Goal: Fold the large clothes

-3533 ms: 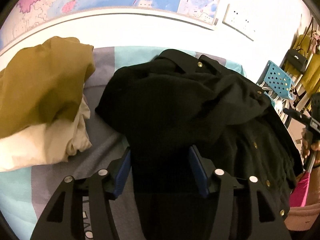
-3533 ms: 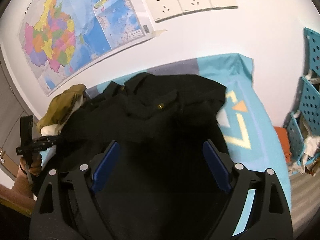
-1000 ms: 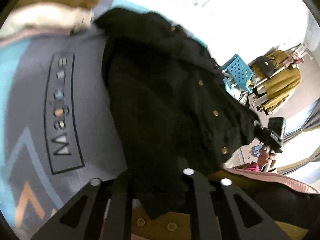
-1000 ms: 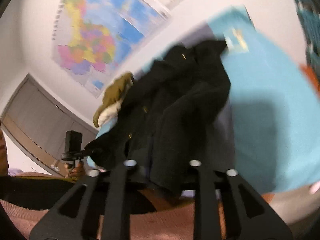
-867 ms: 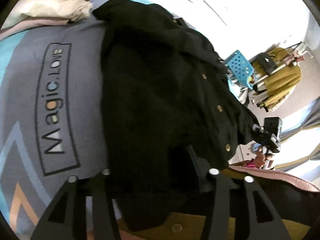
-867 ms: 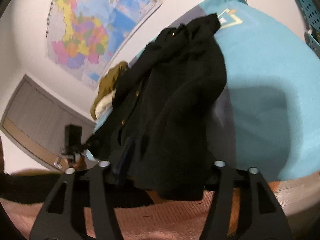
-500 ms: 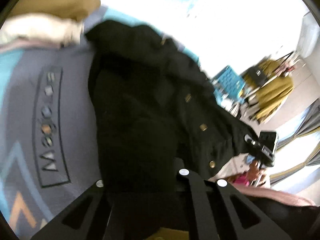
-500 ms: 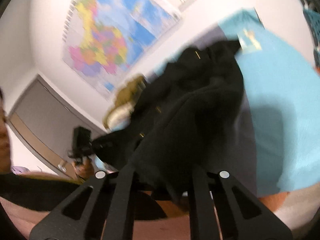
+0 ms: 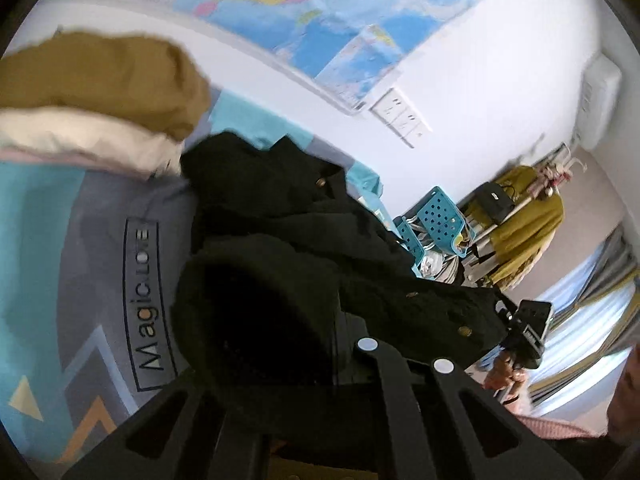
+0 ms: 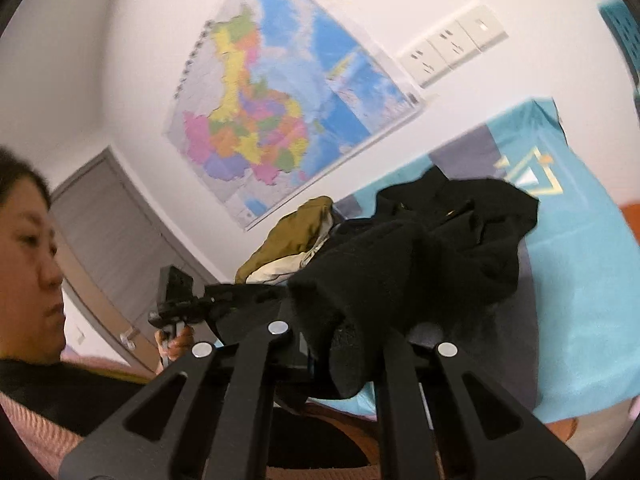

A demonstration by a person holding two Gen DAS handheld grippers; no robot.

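- Spread over the whole work surface: turquoise and grey printed table cover [image 9: 48,240], bare on the near-left side of the left wrist view.
- Lying on that cover, far end down and near edge raised: large black button-front coat of thick fabric [image 9: 288,248], also seen as a dark heap in the right wrist view [image 10: 452,248].
- Long axis of the coat running away from both tools toward the wall, collar end farthest, near hem stretched across between the two hands.
- Piled at the far-left corner, just beside the collar end: mustard-brown and cream folded garments [image 9: 100,92].
- Clamped together on the near hem at one side: left gripper [image 9: 320,344], cloth bunched over its black frame, pads hidden under the fabric.
- Clamped on the hem at the other side: right gripper [image 10: 340,340], jaws close together with black fabric hanging between and below.
- Both hands about equally near to the hem; collar end straight ahead of both.
- Judged next: carrying the held hem forward over the body toward the collar, both sides kept level to avoid a skewed fold.
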